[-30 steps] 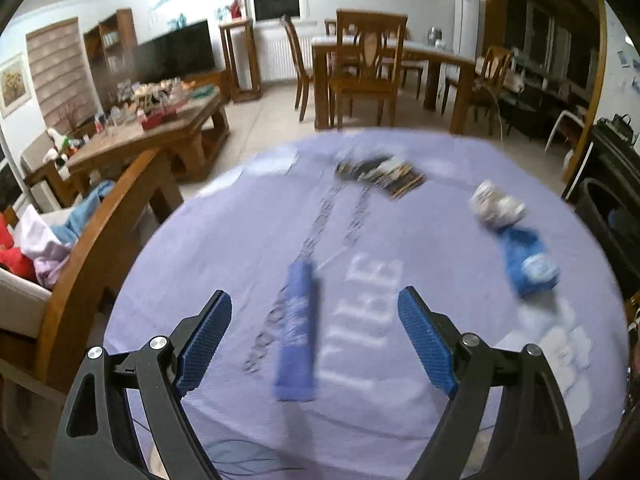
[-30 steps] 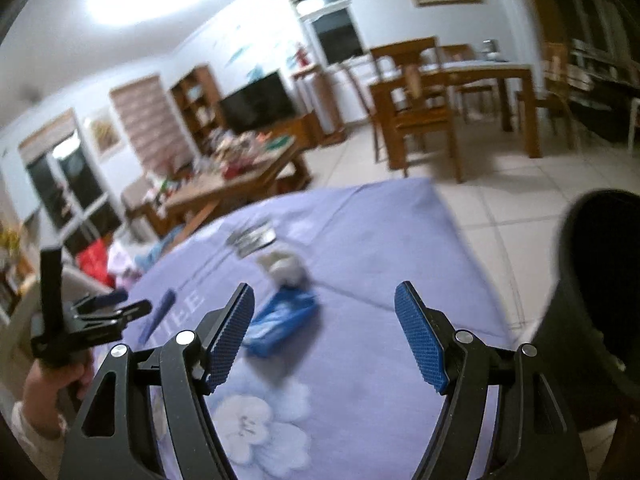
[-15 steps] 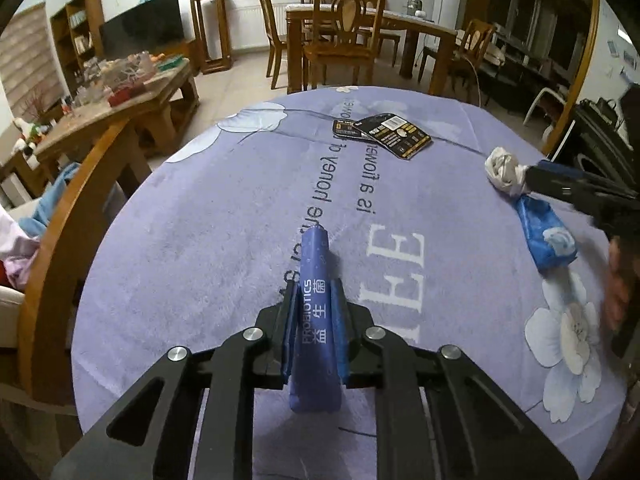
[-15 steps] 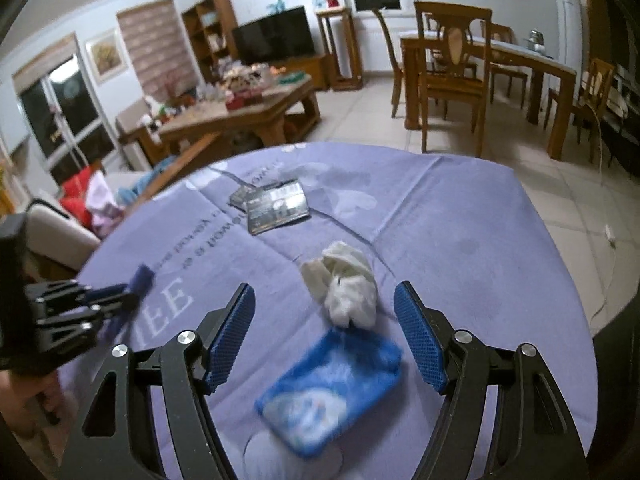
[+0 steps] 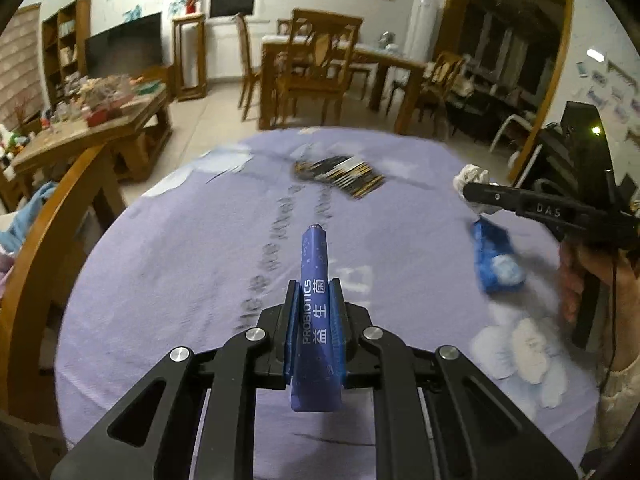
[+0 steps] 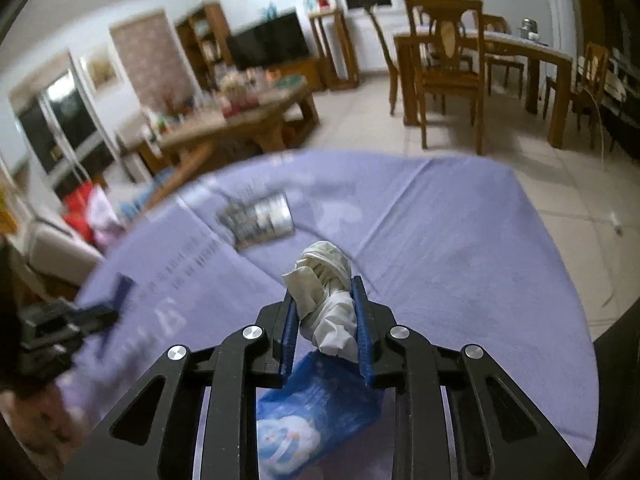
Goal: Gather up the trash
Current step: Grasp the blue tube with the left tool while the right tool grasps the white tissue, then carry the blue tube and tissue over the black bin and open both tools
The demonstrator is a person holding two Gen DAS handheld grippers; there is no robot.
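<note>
pinching slim glossy blue sachet [image 5: 316,300] in left tongs [image 5: 314,300], right tongs [image 6: 326,308] just closing on crumpled white tissue [image 6: 326,280]

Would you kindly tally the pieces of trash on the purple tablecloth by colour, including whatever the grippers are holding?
Blue: 2, the sachet and the tissue pack
White: 1, the crumpled tissue
Black: 1, the wrapper, though blur may hide a second overlapping one
Total: 4
</note>
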